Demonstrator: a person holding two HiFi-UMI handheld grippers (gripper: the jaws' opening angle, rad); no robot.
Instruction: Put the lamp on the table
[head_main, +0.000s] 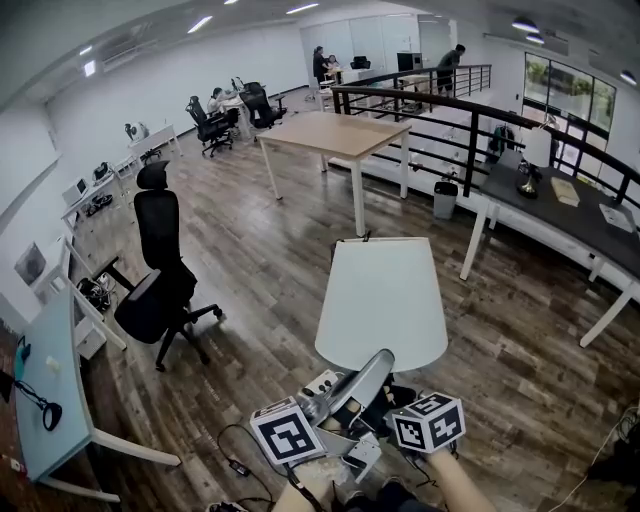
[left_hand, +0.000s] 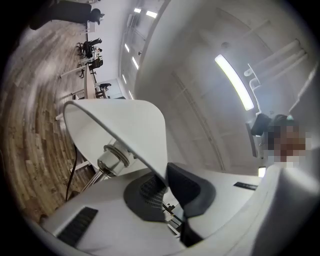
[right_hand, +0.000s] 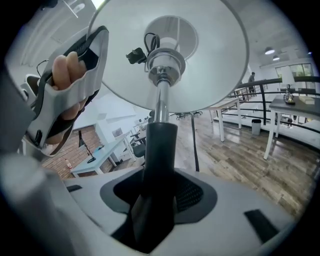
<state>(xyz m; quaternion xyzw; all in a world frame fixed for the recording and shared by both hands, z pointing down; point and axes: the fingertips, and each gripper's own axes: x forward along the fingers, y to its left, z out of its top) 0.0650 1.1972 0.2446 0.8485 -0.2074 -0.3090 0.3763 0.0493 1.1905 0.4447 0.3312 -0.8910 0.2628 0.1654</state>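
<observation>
Closest in, both claws are on the lamp, which is held aloft right in front of the person. The right claw (right_hand: 156, 192) is clenched round the dark sleeve (right_hand: 159, 145) at the foot of the chrome stem (right_hand: 160, 97), which runs out from between its pads up to the socket. The left claw (left_hand: 166, 186) is pinched tight on the lower rim of the white shade (head_main: 382, 300), one pad on either side of the thin wall. Seen from the right gripper view it sits up and to the left of the right claw, with a hand's fingers (right_hand: 64, 70) wrapped round its handle. In the head view the two marker cubes ride side by side just under the shade, forearms drawn in close. The left claw angles up to the rim and the right one reaches in beneath it. The lamp seems tipped forward, narrow top away from the person; its base is in no view.

This reads as the carrying step: the lamp is on no table, over the plank floor (head_main: 270, 260). Beyond the claws to their left stands a black office chair (head_main: 155, 270). Farther ahead is a bare wooden table (head_main: 335, 135), with a dark table (head_main: 570, 215) off to the right. The next move calls for walking to a table, righting the lamp, lowering its base flat, and only then letting go
</observation>
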